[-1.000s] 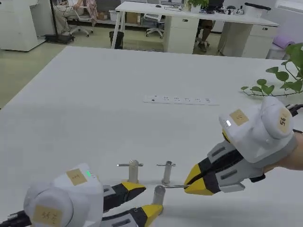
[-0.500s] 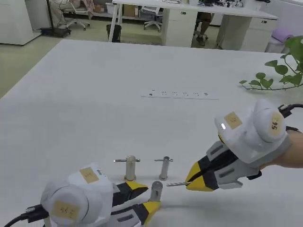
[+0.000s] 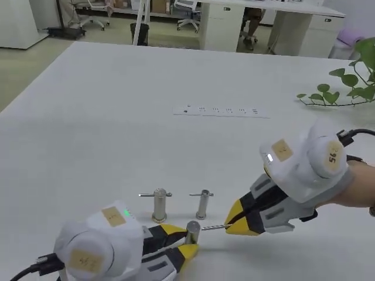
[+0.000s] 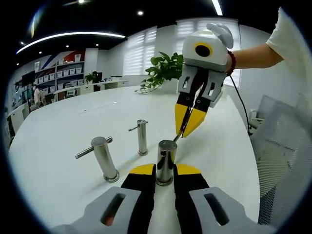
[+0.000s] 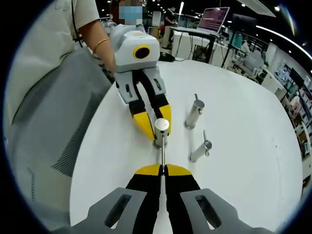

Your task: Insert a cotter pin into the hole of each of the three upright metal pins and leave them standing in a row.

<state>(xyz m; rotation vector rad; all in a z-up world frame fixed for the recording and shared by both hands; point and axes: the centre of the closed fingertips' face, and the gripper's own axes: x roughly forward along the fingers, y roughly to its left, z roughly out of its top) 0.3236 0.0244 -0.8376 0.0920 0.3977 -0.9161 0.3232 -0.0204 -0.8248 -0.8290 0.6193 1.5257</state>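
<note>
The left gripper [image 3: 184,240] reaches in from 7 o'clock in the head view. Its fingers pinch the base of the nearest upright metal pin [image 3: 192,230] on the white surface [image 3: 117,117]. From 3 o'clock the right gripper [image 3: 229,225] holds a cotter pin [image 3: 214,227] level, fingers pressed together on it. The cotter pin's free tip meets that pin's top, but I cannot tell whether it is inside the hole. At 11 and 1 o'clock of it stand the left rear pin [image 3: 159,205] and right rear pin [image 3: 203,203], each carrying a fitted cotter [image 3: 146,195] crosswise near its top.
</note>
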